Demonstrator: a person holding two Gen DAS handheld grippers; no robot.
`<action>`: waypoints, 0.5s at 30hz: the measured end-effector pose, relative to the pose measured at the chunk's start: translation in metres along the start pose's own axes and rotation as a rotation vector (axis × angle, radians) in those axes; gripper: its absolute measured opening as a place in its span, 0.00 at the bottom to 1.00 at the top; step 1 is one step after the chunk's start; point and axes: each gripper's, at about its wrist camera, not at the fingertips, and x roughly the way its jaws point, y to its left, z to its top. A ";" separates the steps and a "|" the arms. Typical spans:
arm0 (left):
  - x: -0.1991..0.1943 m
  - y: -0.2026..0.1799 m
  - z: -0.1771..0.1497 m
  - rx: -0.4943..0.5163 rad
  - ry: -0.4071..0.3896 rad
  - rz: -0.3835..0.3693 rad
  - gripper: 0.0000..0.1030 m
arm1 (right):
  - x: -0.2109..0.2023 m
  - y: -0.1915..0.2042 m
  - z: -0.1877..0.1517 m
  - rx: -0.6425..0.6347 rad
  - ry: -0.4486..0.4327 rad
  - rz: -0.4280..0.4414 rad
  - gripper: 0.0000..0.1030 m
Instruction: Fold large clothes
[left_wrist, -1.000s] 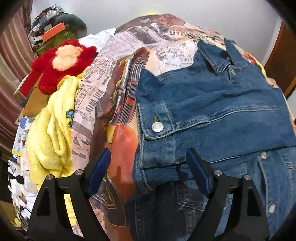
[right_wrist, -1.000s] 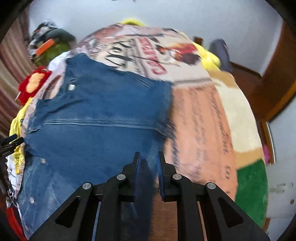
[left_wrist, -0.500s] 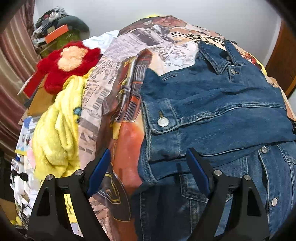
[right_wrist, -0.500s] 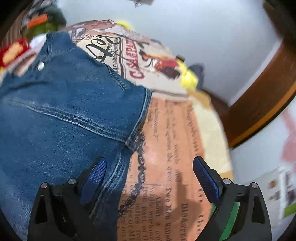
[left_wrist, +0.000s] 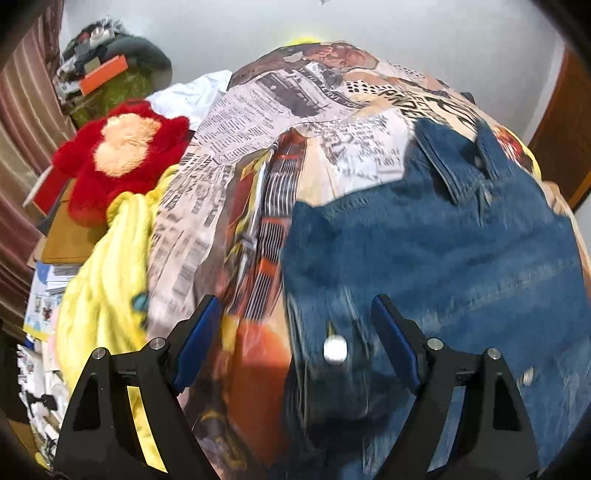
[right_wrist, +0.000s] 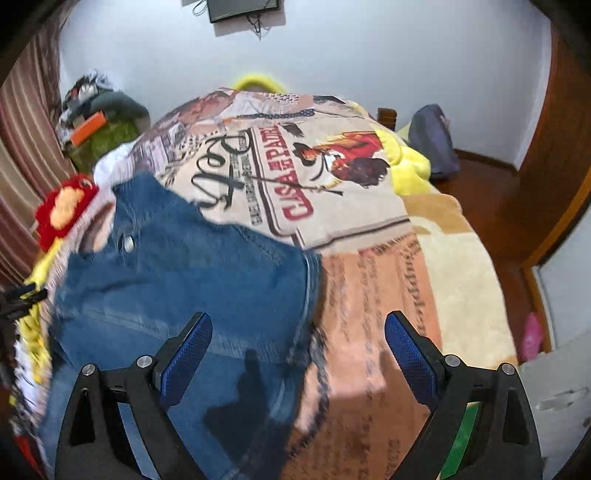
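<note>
Both the left gripper (left_wrist: 295, 341) and the right gripper (right_wrist: 297, 354) hang spread wide and empty over the denim jacket (left_wrist: 424, 258) — free, I judge, so the fold can settle. It lies flat with 1 sleeve cuff folded in, on the printed blanket (right_wrist: 295, 177) covering the bed. A red plush toy (left_wrist: 118, 158) sits beside it — grey wall (right_wrist: 369, 55) behind.

One denim jacket (left_wrist: 424, 251). One printed blanket (left_wrist: 280, 122). One red plush toy (left_wrist: 122, 155) at ten o'clock. One yellow towel (left_wrist: 107, 280). Two tongs (left_wrist: 295, 343) (right_wrist: 297, 352).
</note>
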 end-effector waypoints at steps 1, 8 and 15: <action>0.006 0.002 0.005 -0.013 0.009 -0.013 0.81 | 0.005 -0.002 0.006 0.015 0.008 0.015 0.91; 0.058 0.016 0.034 -0.113 0.096 -0.085 0.80 | 0.052 -0.017 0.025 0.110 0.089 0.067 0.90; 0.089 0.012 0.037 -0.104 0.131 -0.060 0.42 | 0.101 -0.025 0.022 0.185 0.159 0.104 0.36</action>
